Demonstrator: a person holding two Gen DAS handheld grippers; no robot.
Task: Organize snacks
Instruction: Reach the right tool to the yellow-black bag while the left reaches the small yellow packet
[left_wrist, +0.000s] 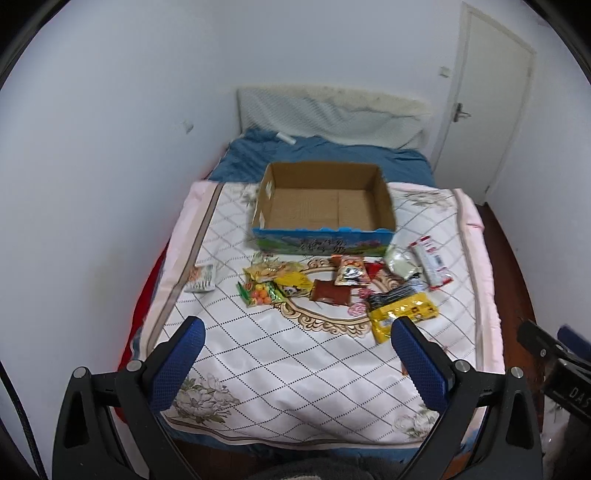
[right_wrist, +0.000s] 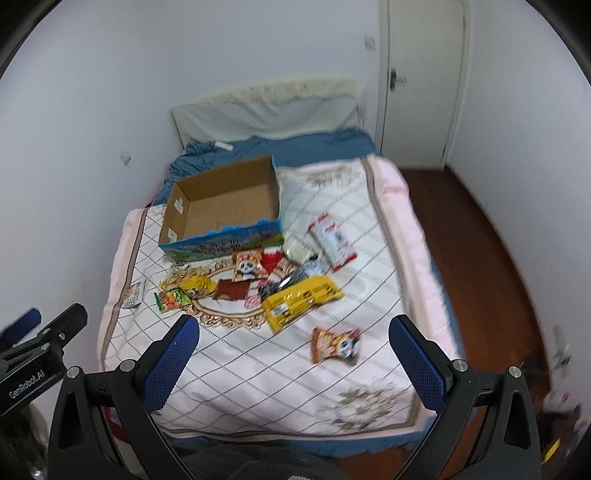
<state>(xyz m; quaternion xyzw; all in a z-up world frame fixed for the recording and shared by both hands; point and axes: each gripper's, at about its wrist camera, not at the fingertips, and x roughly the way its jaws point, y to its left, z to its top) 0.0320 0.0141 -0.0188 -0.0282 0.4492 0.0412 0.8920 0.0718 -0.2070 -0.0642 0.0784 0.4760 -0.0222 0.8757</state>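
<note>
From the left wrist, the left tool (left_wrist: 297, 345) hangs over the near end of the bed (left_wrist: 258, 369) with its blue fingers spread wide and nothing between them, well short of any snack. The cardboard box (left_wrist: 321, 206) sits open-topped and bare inside toward the far half of the quilt, likely set there as the place to gather everything. The snacks lie in a loose row just in front of it: a green packet (left_wrist: 260, 293) at the left, a brown sachet (left_wrist: 331, 292) in the middle, a yellow bag (left_wrist: 402, 315) and a red-and-white pack (left_wrist: 432, 264) to the right, flat and partly overlapping. From the right wrist, the right tool (right_wrist: 294, 345) is likewise released and empty, hovering above the quilt. An orange panda packet (right_wrist: 335, 345) lies alone nearer this tool, apart from the cluster, so it looks the easiest first pick.
</note>
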